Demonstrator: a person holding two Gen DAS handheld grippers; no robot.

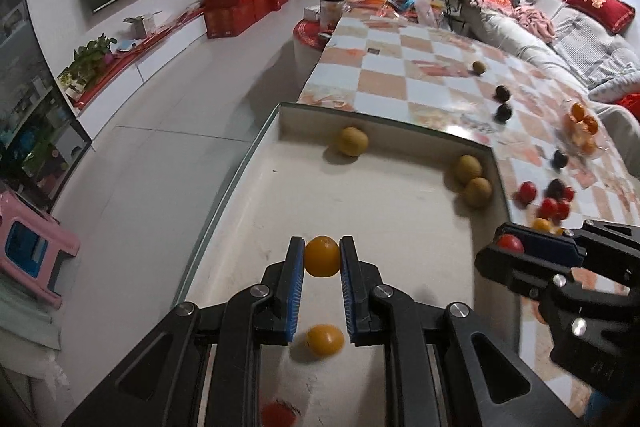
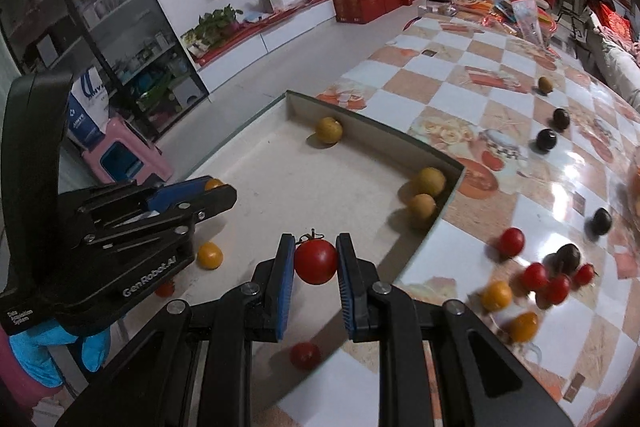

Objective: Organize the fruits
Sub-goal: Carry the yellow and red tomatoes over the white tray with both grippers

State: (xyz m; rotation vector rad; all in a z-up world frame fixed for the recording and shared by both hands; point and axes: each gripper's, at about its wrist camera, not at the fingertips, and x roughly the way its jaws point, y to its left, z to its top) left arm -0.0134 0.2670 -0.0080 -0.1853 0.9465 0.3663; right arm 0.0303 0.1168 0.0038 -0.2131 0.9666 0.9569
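My left gripper (image 1: 322,255) is shut on a yellow tomato (image 1: 322,255) and holds it above the shallow white tray (image 1: 384,123); it also shows in the right wrist view (image 2: 214,187). Another yellow tomato (image 1: 325,339) lies in the tray below it. My right gripper (image 2: 315,261) is shut on a red tomato (image 2: 315,261) above the tray's near right edge; it also shows in the left wrist view (image 1: 510,243). Three kiwis (image 1: 351,141) (image 1: 468,169) (image 1: 477,192) lie in the tray. A red tomato (image 2: 305,355) lies in the tray below the right gripper.
Loose red tomatoes (image 2: 512,241), yellow tomatoes (image 2: 496,295) and dark plums (image 2: 546,139) lie on the checkered table (image 2: 460,87) to the right of the tray. One kiwi (image 2: 545,84) lies farther back. A pink stool (image 1: 28,251) stands on the floor at left.
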